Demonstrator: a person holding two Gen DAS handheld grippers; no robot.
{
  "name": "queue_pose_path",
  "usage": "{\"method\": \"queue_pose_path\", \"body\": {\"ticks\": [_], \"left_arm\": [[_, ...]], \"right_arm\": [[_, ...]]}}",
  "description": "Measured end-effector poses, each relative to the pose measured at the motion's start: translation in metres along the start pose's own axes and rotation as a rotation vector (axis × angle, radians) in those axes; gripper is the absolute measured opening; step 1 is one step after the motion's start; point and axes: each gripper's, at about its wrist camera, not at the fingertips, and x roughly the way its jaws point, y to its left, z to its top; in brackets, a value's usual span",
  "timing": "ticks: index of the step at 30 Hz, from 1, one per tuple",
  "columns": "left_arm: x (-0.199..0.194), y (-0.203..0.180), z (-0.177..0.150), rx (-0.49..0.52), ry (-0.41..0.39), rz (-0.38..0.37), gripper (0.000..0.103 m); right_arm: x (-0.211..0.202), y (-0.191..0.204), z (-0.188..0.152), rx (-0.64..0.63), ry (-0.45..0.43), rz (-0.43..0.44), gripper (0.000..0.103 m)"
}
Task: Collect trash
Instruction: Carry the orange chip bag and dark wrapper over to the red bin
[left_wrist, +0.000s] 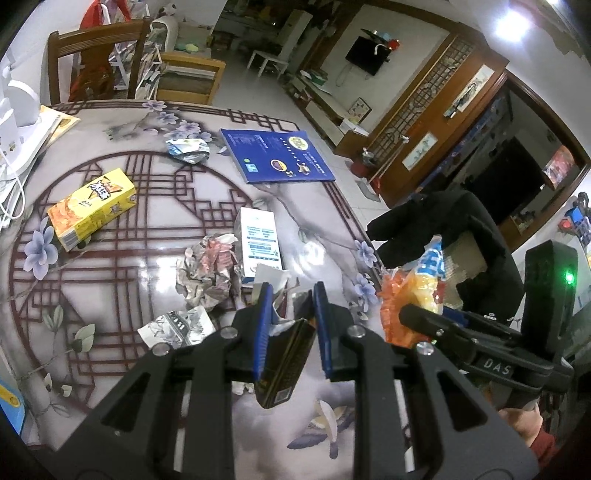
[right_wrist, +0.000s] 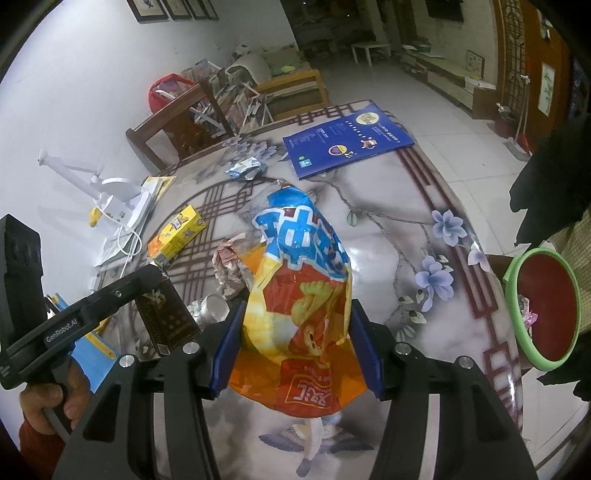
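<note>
Your left gripper (left_wrist: 290, 295) clamped a dark carton (left_wrist: 284, 363); your right gripper (right_wrist: 297, 334) pinched the orange snack bag (right_wrist: 299, 306), lifted clear above the table (right_wrist: 424, 192), bin (right_wrist: 543, 310) near right, presumably next.

Two handheld grippers work side by side above a table. The left gripper (left_wrist: 290, 295) points forward and down, its blue-padded fingers (left_wrist: 263, 325) drawn close together and clamped on a dark carton (left_wrist: 284, 362) that hangs tilted between them. The right gripper (right_wrist: 295, 343) is held just to the right of it, its fingers (right_wrist: 364, 354) set wider and pressed against both sides of an orange and blue snack bag (right_wrist: 301, 295), which stands up between them. In the right wrist view, the person's left hand (right_wrist: 51, 398) grips the left tool's handle, a red sleeve at the wrist.
</note>
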Motion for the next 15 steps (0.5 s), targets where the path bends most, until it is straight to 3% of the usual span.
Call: {"method": "queue_pose_path", "body": {"ticks": [15], "left_arm": [[0.011, -0.020, 0.001, 0.029, 0.019, -0.009, 0.022]], "right_arm": [[-0.003, -0.021, 0.001, 0.032, 0.000, -0.003, 0.055]]}}
